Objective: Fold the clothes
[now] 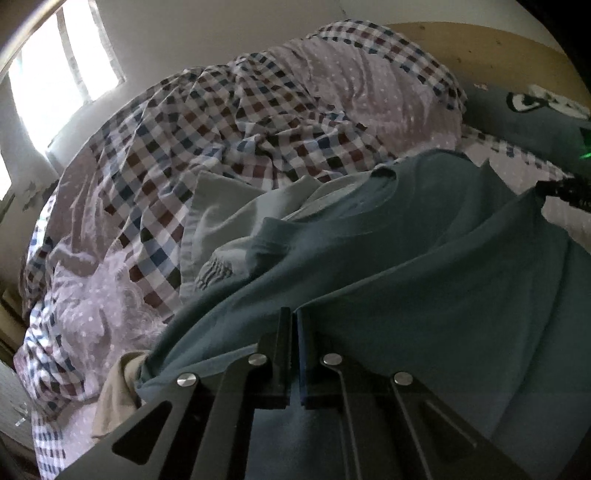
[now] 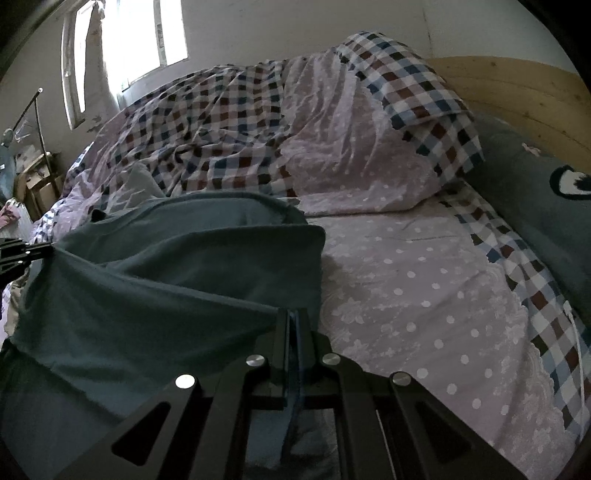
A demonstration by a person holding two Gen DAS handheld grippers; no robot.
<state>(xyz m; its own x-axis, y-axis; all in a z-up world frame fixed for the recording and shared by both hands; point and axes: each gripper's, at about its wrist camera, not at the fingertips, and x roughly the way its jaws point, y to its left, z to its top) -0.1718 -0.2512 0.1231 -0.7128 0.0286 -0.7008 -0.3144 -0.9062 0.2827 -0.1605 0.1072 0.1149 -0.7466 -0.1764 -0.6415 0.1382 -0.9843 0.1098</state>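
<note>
The left gripper [image 1: 294,321] has its jaws clamped together on the edge of a teal shirt [image 1: 424,266], a thin fold of the cloth pinched between the two black fingers. From that grip the shirt spreads forward and to the right of the gripper, lifted and hanging in broad folds, with its round neckline lying ahead near the far edge of the cloth. Just left of the gripper a beige cloth [image 1: 114,391] shows under the shirt's hem. Ahead and to the left lies a pale green garment [image 1: 221,218], crumpled, touching the shirt, and beyond both is the heaped checked duvet [image 1: 177,147] with its lilac dotted side turned out in places.

The right gripper [image 2: 294,321] is likewise closed tight on the teal shirt [image 2: 166,280], a blue-green edge of the cloth running between its fingers. Here the shirt stretches away to the left of the gripper, pulled taut toward the other gripper, whose black tip [image 2: 22,253] holds the far corner at the left edge of the view. To the right of the right gripper and ahead of it the lilac dotted sheet [image 2: 424,295] lies bare, bordered by a checked band. Far right rests a dark green pillow [image 2: 535,206] against the wooden headboard [image 2: 517,96], and a bright window [image 2: 147,33] stands beyond the duvet
</note>
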